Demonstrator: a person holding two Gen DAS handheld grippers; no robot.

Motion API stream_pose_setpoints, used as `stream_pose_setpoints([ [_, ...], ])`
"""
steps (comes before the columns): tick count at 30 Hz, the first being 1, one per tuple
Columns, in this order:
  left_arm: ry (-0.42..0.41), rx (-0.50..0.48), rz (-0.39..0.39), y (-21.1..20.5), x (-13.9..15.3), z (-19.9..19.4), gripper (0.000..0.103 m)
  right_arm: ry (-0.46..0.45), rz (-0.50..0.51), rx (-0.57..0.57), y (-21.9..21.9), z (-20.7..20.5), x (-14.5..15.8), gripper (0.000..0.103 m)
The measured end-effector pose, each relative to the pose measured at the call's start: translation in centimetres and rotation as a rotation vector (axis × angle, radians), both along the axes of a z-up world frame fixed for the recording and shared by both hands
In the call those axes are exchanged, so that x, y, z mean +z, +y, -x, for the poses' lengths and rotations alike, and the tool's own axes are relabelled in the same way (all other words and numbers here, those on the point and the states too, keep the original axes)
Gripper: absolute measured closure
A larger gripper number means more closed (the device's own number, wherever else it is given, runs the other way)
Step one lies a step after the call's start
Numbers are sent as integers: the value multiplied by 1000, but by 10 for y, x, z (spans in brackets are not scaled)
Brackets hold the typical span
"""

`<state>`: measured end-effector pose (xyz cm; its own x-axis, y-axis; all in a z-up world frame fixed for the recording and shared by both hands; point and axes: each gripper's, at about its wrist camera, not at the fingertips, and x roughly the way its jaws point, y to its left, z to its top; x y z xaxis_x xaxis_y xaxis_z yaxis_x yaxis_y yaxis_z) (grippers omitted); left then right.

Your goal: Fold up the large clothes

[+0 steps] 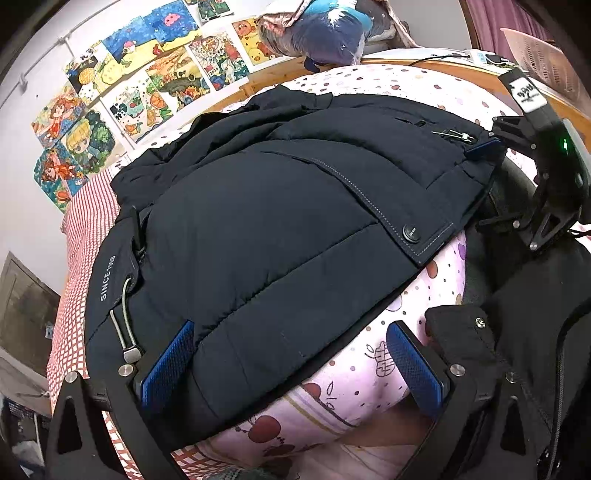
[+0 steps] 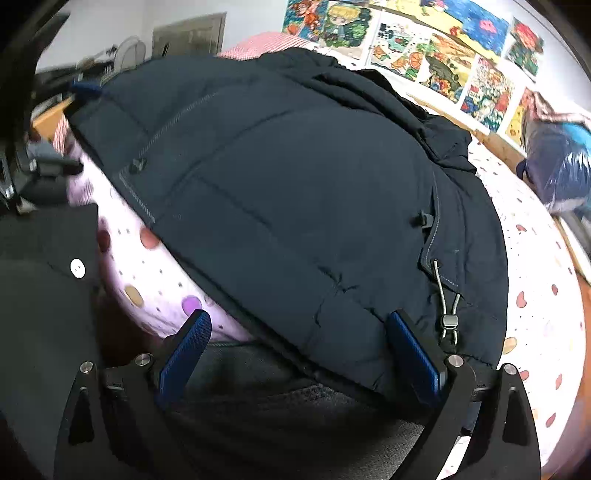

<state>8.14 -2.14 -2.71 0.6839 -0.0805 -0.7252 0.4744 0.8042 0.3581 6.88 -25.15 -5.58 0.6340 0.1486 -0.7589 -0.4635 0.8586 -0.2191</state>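
A dark navy padded jacket (image 1: 266, 206) lies spread on a bed with a pink spotted sheet (image 1: 362, 373); it also shows in the right wrist view (image 2: 303, 192). My left gripper (image 1: 291, 365) is open, its jaws wide apart over the jacket's near hem, with the left pad on the fabric beside a drawcord toggle (image 1: 129, 354). My right gripper (image 2: 306, 354) is open at the other end of the same hem, next to a second toggle (image 2: 448, 321). It also shows in the left wrist view (image 1: 484, 147), at the jacket's far corner.
Colourful drawings (image 1: 147, 85) cover the wall behind the bed. A blue plush bundle (image 1: 325, 33) lies at the headboard. A red-checked pillow (image 1: 81, 236) sits at the left. The person's dark clothing (image 1: 535, 332) fills the near right.
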Motion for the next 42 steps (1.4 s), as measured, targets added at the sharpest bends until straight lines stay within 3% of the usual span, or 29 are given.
stream_pose_setpoints([
  [7, -3, 0, -18, -1, -3, 0, 0, -49, 177, -41, 24, 6, -12, 9],
  [9, -3, 0, -19, -1, -3, -1, 0, -96, 268, -50, 36, 11, -19, 9],
  [12, -3, 0, -22, -1, -3, 0, 0, -168, 305, -73, 42, 19, -17, 9],
  [15, -4, -4, -9, 0, -1, 0, 0, -201, 244, -115, 36, 24, -7, 9],
  [25, -24, -15, -16, 0, 1, 2, 0, -302, -154, -228, -15, 23, 44, 14],
  [30, -77, 3, -68, -6, -1, 4, 0, -360, -223, -228, -27, 9, 65, 14],
  [37, -169, 83, -124, -7, 0, 3, 0, -367, -283, -243, -33, -13, 70, 14],
  [39, -192, 128, -141, -3, 1, 0, 5, -370, -285, -247, -33, -12, 69, 14],
  [41, -218, 177, -153, 1, 2, -3, 27, -369, -284, -250, -33, -11, 68, 14],
  [42, -229, 192, -150, 3, 4, -3, 31, -367, -285, -251, -33, -12, 67, 14],
])
